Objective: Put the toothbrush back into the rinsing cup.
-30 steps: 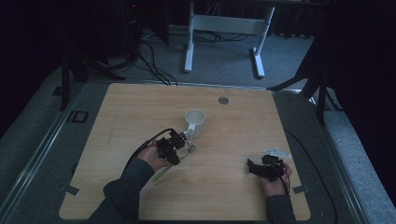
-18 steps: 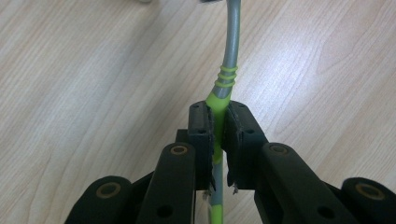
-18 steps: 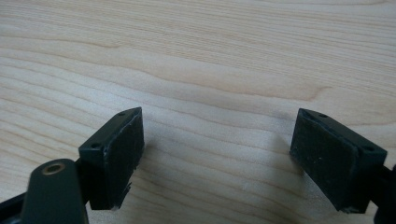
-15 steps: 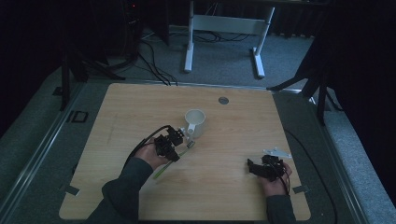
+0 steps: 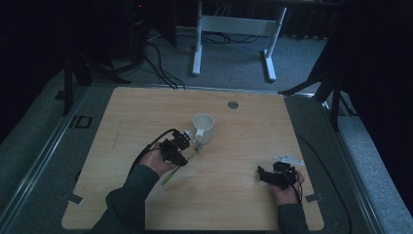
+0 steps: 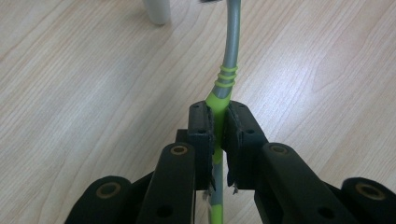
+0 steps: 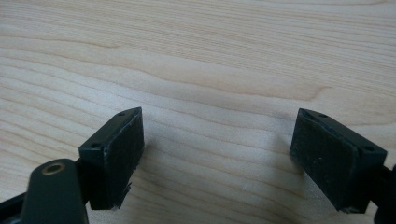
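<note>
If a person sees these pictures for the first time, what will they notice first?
Most likely the green and grey toothbrush, clamped by its handle in the left gripper near the middle of the wooden table. Just beyond it stands a white mug. The right gripper rests with its jaws wide open over bare wood at the table's near right.

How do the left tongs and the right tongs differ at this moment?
The left tongs are shut on a green and grey toothbrush; the right tongs stand wide open with nothing between them. In the high view, the left tongs sit beside the white mug near the table's middle, while the right tongs rest far from it by the right edge. Both have black jaws and are held over the wooden table.
</note>
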{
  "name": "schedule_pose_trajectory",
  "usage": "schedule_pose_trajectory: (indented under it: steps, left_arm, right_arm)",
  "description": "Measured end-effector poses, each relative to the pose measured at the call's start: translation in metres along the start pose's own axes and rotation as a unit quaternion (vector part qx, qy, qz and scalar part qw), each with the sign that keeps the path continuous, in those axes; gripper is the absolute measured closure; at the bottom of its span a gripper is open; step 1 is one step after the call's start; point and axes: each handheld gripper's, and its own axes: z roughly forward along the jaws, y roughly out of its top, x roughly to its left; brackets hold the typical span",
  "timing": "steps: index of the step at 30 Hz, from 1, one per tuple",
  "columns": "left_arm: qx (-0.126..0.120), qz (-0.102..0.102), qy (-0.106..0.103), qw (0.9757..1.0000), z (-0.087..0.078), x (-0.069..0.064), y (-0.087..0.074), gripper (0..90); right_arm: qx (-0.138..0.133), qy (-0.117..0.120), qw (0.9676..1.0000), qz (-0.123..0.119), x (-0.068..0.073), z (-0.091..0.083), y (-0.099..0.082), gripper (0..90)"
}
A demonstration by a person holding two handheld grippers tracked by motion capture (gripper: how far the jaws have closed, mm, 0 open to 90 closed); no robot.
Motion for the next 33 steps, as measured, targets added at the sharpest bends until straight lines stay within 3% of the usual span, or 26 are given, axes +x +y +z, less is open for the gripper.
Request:
schedule_pose_trajectory:
  steps: [16, 33]
  left_arm:
    - [-0.028, -0.011, 0.002, 0.9996, -0.009, 0.003, -0.003, 81.4]
    - [-0.073, -0.024, 0.015, 0.9969, -0.021, 0.005, -0.005, 81.5]
  right_arm:
    - [0.000, 0.000, 1.0000, 0.001, 0.000, 0.000, 0.000, 17.1]
    - [0.001, 0.000, 1.0000, 0.000, 0.000, 0.000, 0.000, 17.1]
